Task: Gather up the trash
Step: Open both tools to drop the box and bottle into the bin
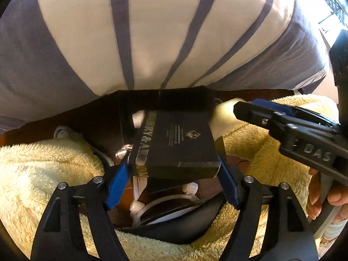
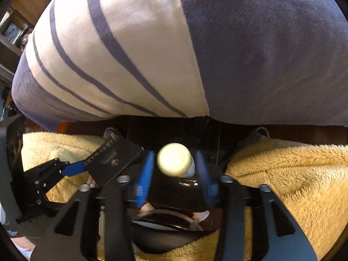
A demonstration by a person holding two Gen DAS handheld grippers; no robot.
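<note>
My left gripper (image 1: pixel 174 162) points down, its blue pads (image 1: pixel 118 182) against both sides of a black box (image 1: pixel 180 143) with silver lettering. The same box (image 2: pixel 111 158) shows at the left of the right wrist view. My right gripper (image 2: pixel 174 158) also points down, and a pale yellow bottle (image 2: pixel 174 159) sits end-on between its blurred blue fingers (image 2: pixel 144 174). A narrow gap shows on each side of the bottle. From the left wrist, the right gripper (image 1: pixel 241 106) reaches in from the right beside the bottle (image 1: pixel 224 113). Below both is the dark mouth of a black bag (image 1: pixel 174 228), with white items inside.
A person's striped grey and cream shirt (image 1: pixel 152 32) fills the top of both views. Legs in fluffy yellow fabric (image 1: pixel 39 174) flank the black bag (image 2: pixel 169 235) on both sides. A hand (image 1: pixel 322 195) holds the right gripper's handle. Dark brown floor lies between the legs.
</note>
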